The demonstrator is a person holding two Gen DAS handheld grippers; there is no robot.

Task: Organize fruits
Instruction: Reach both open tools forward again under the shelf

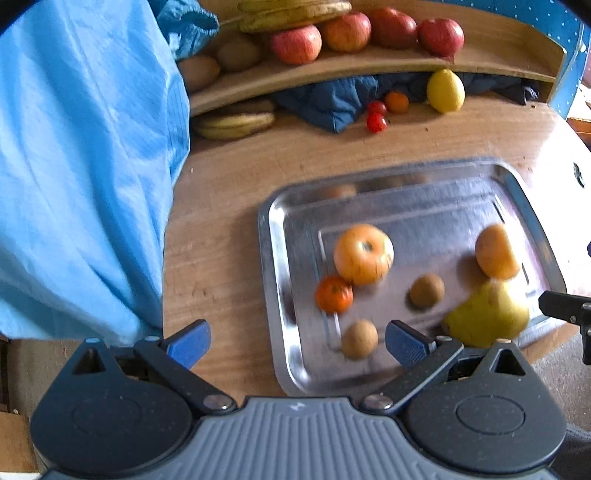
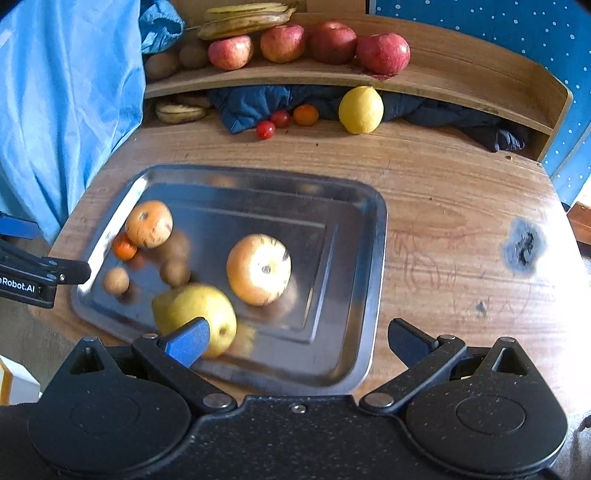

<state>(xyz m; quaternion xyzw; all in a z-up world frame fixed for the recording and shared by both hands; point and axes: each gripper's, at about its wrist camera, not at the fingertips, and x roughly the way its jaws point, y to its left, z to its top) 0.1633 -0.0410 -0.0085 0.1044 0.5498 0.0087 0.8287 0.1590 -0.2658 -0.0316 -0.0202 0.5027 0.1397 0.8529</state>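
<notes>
Both units spread wide, nothing held. Left hand-held gripper [image 1: 297,341] sits at bottom of its frame over the near-left corner of the steel tray [image 1: 273,258]; right hand-held gripper [image 2: 298,341] at bottom of its frame over the tray's near edge, blue pad overlapping the yellow pear [image 2: 192,310]; contact unclear.

Tray sits on the wooden counter [image 2: 443,229], centre-left in the right view. In it: two large orange fruits [image 2: 258,269] [image 2: 149,223], a small tangerine [image 2: 123,246], three kiwis [image 2: 115,280], and the pear. Motion blur on all.

Upper frame: shelf [image 2: 443,70] with four apples [image 2: 383,51], bananas [image 2: 243,18]. Below it, on the counter: lemon [image 2: 361,109], cherry tomatoes [image 2: 265,129], dark blue cloth [image 2: 258,103]. Light blue fabric [image 2: 66,110] fills left side.
</notes>
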